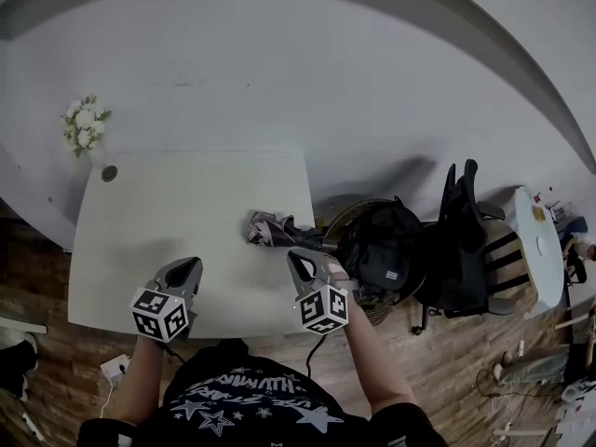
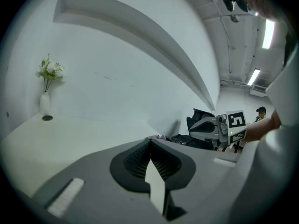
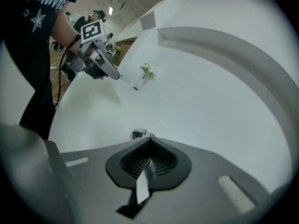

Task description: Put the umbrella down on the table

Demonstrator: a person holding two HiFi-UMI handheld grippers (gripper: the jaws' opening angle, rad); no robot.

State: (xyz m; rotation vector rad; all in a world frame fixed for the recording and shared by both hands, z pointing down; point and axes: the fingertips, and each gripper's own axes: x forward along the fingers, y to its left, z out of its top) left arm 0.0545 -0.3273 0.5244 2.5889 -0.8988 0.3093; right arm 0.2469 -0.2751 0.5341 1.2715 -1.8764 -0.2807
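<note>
The umbrella (image 1: 268, 228) lies folded at the table's (image 1: 186, 203) right edge, centre frame. It looks light, with floppy, slippery fabric, so the stiff shaft is likely the best hold. Left gripper (image 1: 189, 268) and right gripper (image 1: 299, 261) are both pressed together, empty.

shirt (image 1: 244, 383) | white lettering with stars | too warped to read

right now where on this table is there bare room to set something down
Most of the table is bare: the middle and left, between the flower vase at the far left corner and the left hand-held gripper at the near edge. It is crowded only at the right edge, where the folded umbrella lies just ahead of the right hand-held gripper.
</note>
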